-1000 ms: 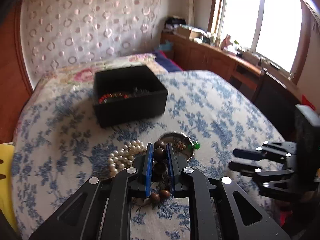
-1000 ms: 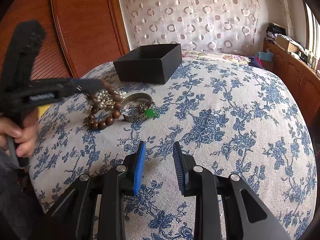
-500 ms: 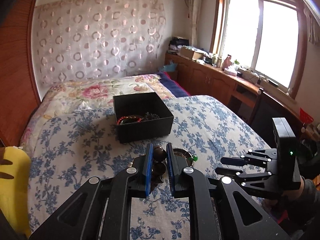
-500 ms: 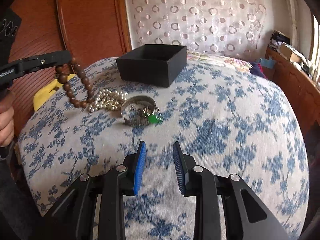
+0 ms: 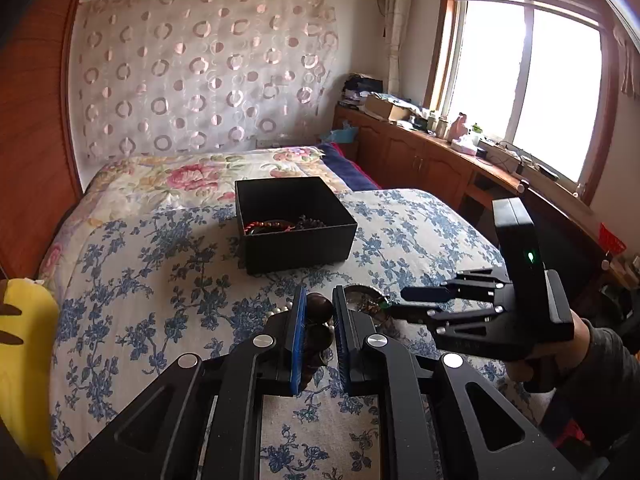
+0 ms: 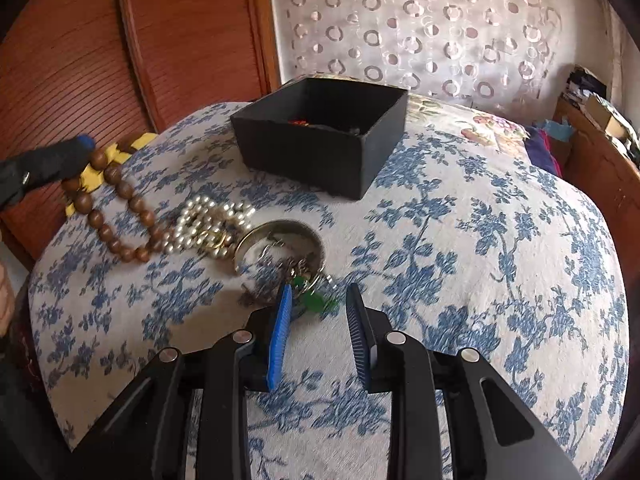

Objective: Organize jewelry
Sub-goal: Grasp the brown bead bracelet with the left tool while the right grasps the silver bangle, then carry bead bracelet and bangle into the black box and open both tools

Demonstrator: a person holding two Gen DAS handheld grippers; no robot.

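My left gripper (image 5: pixel 318 304) is shut on a brown wooden bead bracelet (image 5: pixel 319 309) and holds it above the bed; the bracelet (image 6: pixel 116 208) hangs from it at the left of the right wrist view. The black box (image 5: pixel 294 222) with jewelry inside stands ahead; it also shows in the right wrist view (image 6: pixel 324 136). My right gripper (image 6: pixel 316 300) is open, low over a green pendant (image 6: pixel 312 300) beside a silver bangle (image 6: pixel 280 244). A pearl strand (image 6: pixel 208 222) lies left of the bangle.
The blue floral bedspread (image 6: pixel 480 264) covers the bed. A yellow cushion (image 5: pixel 20 360) lies at the left edge. A wooden headboard (image 6: pixel 120 60) stands behind, and a wooden cabinet (image 5: pixel 432 164) runs under the window at right.
My left gripper has lifted the wooden bracelet off the bedspread. My right gripper has moved forward and down to the green pendant.
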